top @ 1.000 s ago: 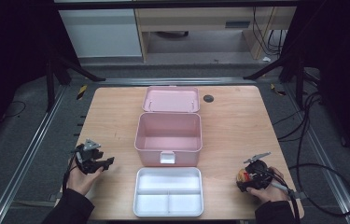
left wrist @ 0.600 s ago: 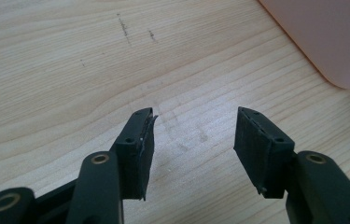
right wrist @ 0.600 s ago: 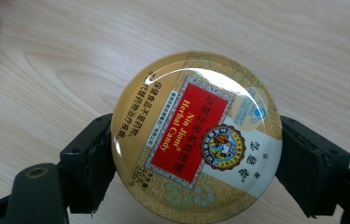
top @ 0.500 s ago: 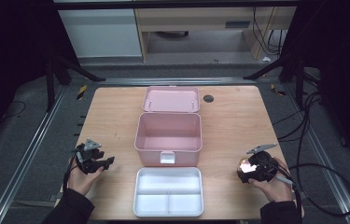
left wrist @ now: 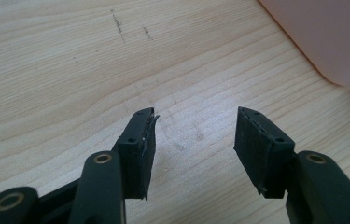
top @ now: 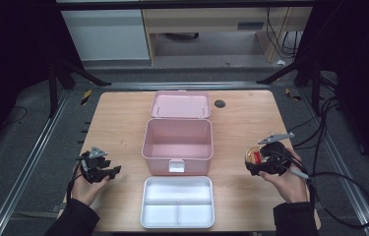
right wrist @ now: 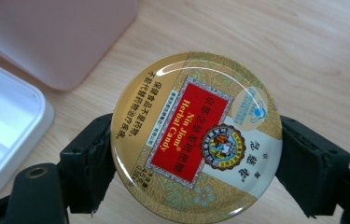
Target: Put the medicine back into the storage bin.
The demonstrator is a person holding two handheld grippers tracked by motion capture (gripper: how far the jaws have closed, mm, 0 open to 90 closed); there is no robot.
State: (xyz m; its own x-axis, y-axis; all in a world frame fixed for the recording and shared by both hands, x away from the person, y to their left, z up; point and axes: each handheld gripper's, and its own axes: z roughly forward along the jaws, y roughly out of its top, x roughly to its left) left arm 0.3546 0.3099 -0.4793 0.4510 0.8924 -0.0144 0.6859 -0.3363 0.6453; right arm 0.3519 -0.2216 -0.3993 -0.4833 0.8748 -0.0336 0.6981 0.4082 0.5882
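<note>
At the table's right, the right gripper (top: 260,160), jaws clamped on the candy tin (right wrist: 196,133), has edged inward; left gripper (top: 104,172) jaws apart.

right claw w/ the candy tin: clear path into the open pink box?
Probably yes. The right claw grips the candy tin beside the pink box, whose lid lies back; nothing sits between.

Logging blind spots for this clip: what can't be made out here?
- Tin, right gripper view: underside hidden by its own lid; lower rim cut off by the edge.
- Box, high view: inner front wall hidden by its rim.
- Tray, right gripper view: cut off at the left.
</note>
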